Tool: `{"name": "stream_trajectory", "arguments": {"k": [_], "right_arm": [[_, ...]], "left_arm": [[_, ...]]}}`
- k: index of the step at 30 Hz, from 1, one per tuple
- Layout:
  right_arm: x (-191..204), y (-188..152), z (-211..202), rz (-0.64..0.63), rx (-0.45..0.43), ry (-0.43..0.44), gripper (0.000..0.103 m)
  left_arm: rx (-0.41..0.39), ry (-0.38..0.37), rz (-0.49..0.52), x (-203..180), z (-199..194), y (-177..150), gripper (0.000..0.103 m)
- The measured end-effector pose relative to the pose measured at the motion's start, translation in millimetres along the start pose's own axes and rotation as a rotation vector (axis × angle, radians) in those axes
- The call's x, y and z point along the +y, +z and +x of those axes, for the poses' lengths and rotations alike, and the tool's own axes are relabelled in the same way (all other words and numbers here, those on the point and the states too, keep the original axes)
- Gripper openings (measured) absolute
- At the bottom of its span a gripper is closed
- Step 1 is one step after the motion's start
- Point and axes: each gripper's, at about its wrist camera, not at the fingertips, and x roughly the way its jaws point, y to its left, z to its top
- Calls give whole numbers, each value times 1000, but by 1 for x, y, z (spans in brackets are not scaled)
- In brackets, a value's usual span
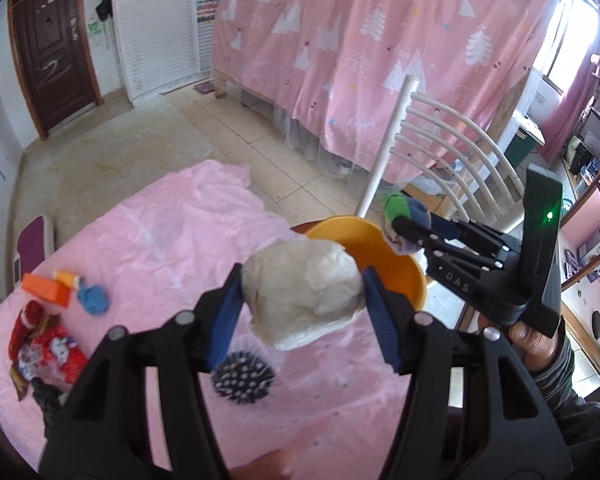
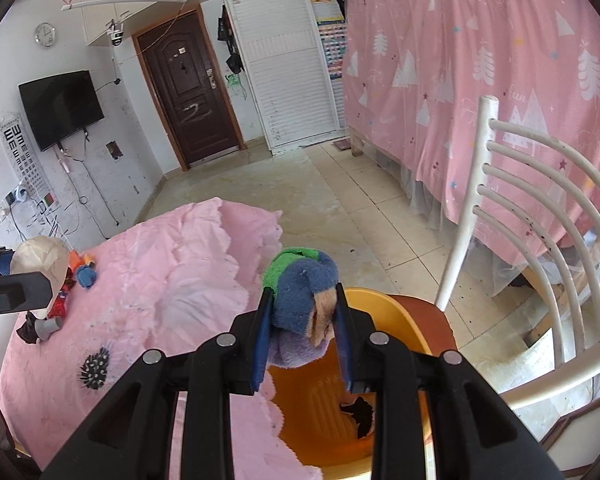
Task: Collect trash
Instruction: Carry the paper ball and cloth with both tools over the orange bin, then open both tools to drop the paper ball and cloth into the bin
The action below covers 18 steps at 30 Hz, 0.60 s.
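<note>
Your left gripper [image 1: 302,300] pinched the crumpled paper wad [image 1: 304,294] mid-frame, light, crushable; your right gripper [image 2: 302,340] clamped the soft cloth bundle [image 2: 302,300] above the orange bin [image 2: 384,308], probably empty; grip centres.

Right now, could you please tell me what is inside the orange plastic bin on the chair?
The orange plastic bin holds one small black scrap on its ribbed bottom. The right gripper and its multicoloured cloth wad cover the rest.
</note>
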Motion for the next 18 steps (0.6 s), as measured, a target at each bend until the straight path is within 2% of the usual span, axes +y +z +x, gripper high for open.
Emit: {"name": "stream_trajectory", "arguments": {"k": [5,8,10,11,18], "right_arm": [[-21,-5,10,49,32,-9,20],[-35,-7,14,93,50,-2,31],[-41,-8,13,107,47,1,46],[-42,-8,11,112,42,0,49],[-58,-5,2,161,12,-24,52]], "left_arm": [[24,-33,25,-24,23,13,57],[34,-50,41,-39,37,20,57],[48,-66,44,-45,46,22,57],[55,-72,48,-49,51,24,57],[89,-99,68,-69,74,31,58]]}}
